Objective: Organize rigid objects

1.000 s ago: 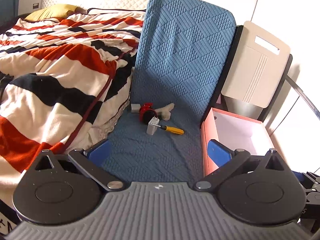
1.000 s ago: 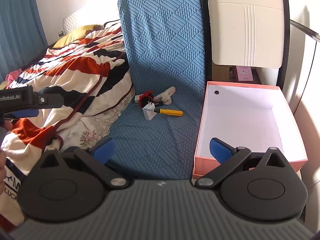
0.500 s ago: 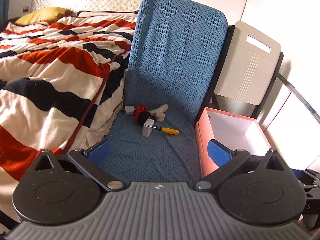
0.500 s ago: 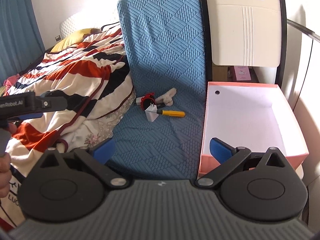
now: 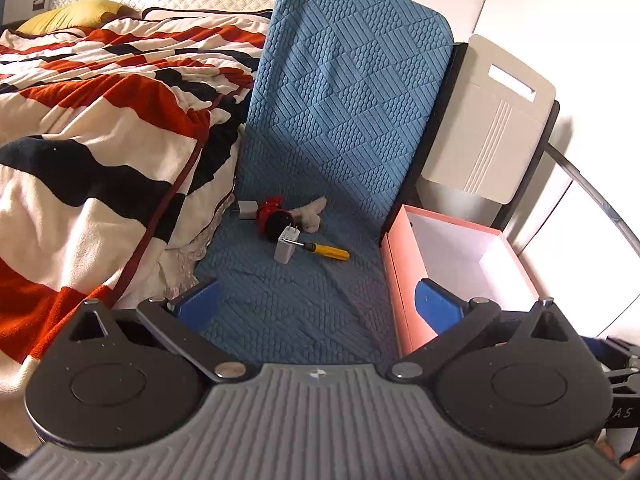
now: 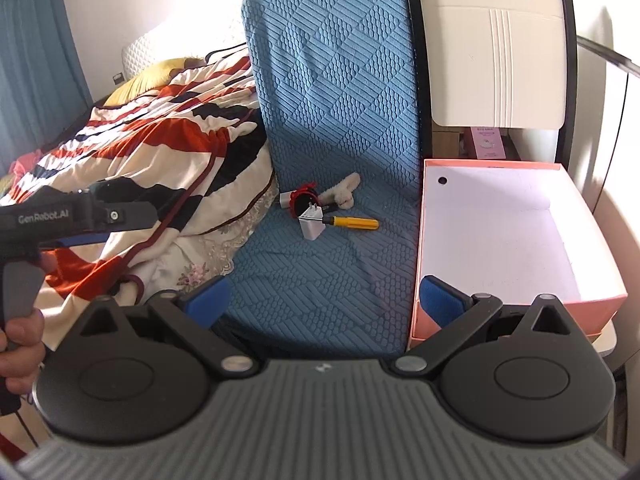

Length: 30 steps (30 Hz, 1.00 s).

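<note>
A small heap of things sits at the back of the blue quilted chair seat (image 6: 320, 280), close to where the seat meets the backrest, and an open pink box (image 6: 520, 308) with a white inside stands just beside the seat on its right. That pairing reads as the plan: the hard pieces probably go from the cushion into the box, which is empty and has its open top facing up to receive them.

In the heap, a white plug adapter (image 5: 285, 246) lies nearest the cameras, touching the metal shaft of a yellow-handled screwdriver (image 5: 329, 250) whose handle points toward the box. Behind them sit a red and black round item (image 5: 272, 216), which I cannot identify, a small grey block (image 5: 246, 209) to its left, and a cream plush toy (image 5: 311, 216) to its right. The plush is soft, so it likely stays.

The left tool (image 5: 316, 300) is held low over the front of the seat, its blue-padded fingers spread wide with nothing between them, lined up roughly with the heap. The right tool (image 6: 324, 300) is equally open and empty, hanging over the front edge of the seat with one finger in front of the box wall. Both are well apart from the objects. The striped blanket (image 5: 100, 152) on the bed spills against the seat's left edge, leaving the box side free for carrying.
</note>
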Tool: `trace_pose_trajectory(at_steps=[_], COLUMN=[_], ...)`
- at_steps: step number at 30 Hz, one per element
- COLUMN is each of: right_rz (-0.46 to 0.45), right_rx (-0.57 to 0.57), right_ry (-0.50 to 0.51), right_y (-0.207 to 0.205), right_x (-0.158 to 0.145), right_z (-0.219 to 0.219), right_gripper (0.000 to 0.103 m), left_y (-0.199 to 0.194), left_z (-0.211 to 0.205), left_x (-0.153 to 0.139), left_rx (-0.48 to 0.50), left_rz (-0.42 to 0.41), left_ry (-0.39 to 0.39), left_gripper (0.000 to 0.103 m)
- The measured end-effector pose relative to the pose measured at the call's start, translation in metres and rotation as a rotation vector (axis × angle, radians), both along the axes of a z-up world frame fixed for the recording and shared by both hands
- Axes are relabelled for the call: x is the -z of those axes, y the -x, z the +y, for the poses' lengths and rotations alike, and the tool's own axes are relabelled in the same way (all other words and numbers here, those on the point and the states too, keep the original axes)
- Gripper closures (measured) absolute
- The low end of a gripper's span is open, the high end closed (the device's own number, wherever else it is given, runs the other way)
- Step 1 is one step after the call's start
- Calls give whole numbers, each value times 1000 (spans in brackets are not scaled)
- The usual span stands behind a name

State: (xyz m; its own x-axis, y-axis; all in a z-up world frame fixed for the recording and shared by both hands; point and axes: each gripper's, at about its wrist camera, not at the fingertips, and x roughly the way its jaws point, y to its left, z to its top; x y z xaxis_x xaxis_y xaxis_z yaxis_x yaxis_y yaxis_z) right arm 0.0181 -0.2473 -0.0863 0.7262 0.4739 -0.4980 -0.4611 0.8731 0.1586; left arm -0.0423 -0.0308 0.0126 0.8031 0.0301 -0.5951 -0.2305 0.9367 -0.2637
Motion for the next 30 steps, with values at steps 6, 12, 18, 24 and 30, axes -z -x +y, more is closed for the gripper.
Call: trace_pose_trajectory(at_steps=[6, 12, 18, 24, 30], right_rz=[43, 65, 53, 52, 50], right_rx=[47, 53, 61, 31, 21], right_ry=[-7, 0, 1, -1, -8], right_y=[-8, -16, -27, -51, -77], right_x=[20, 30, 34, 45, 55], right_z=[0, 5, 12, 19, 26], right_gripper=[0, 0, 0, 0, 0], left_y=[-11, -34, -42, -62, -90], left_z=[10, 13, 19, 33, 39], left_x=[20, 48, 62, 84, 103], left_rx=[2, 45, 47, 23, 24], left_rz=[-5, 33, 36, 65, 84], left_ry=[41, 56, 68, 80, 74], left_gripper=[0, 0, 0, 0, 0])
